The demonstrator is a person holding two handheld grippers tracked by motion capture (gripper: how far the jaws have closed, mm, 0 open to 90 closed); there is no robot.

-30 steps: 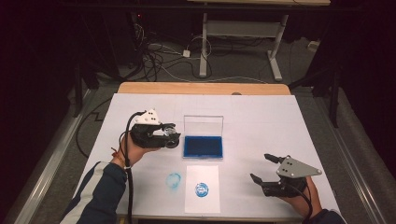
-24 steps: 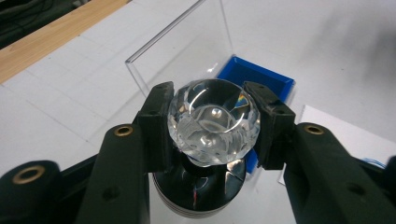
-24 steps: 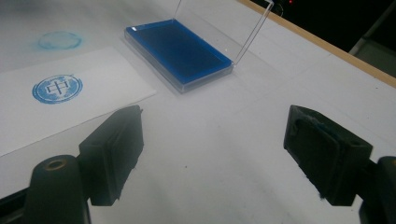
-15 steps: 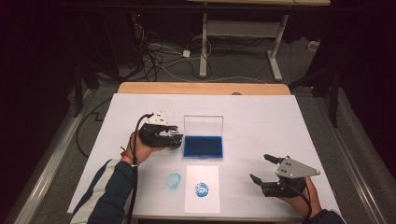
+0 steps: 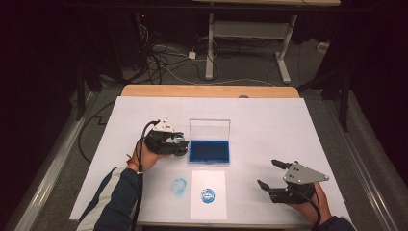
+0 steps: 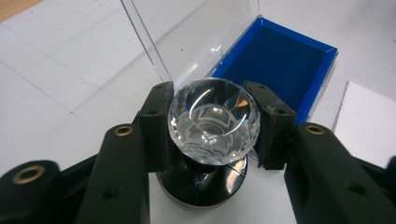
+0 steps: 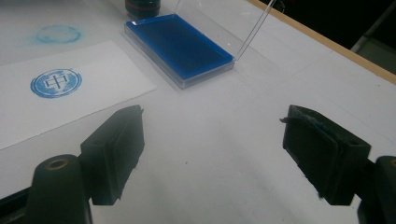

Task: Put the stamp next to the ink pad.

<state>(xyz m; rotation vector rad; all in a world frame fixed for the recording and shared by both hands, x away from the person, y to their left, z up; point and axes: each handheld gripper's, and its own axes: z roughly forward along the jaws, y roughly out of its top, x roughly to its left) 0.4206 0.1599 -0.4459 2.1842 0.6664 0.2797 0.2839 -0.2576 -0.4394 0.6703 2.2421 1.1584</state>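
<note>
- The left gripper [image 6: 212, 123] pinches a faceted clear-handled stamp [image 6: 212, 122] between its jaws, at nine o'clock of the open blue ink pad [image 5: 209, 150], just beside it.
- The right gripper [image 5: 270, 174], jaws spread wide, holds nothing, at four o'clock of the stamped paper [image 5: 208, 194].

Table [image 5: 269, 120] brightly lit from above, surroundings dark, high view soft and grainy, white glare on stamp knob [image 6: 212, 121] and clear lid [image 6: 187, 32], near jaws blurred in both gripper views, faint soft shadows under ink pad [image 7: 177, 44]
</note>
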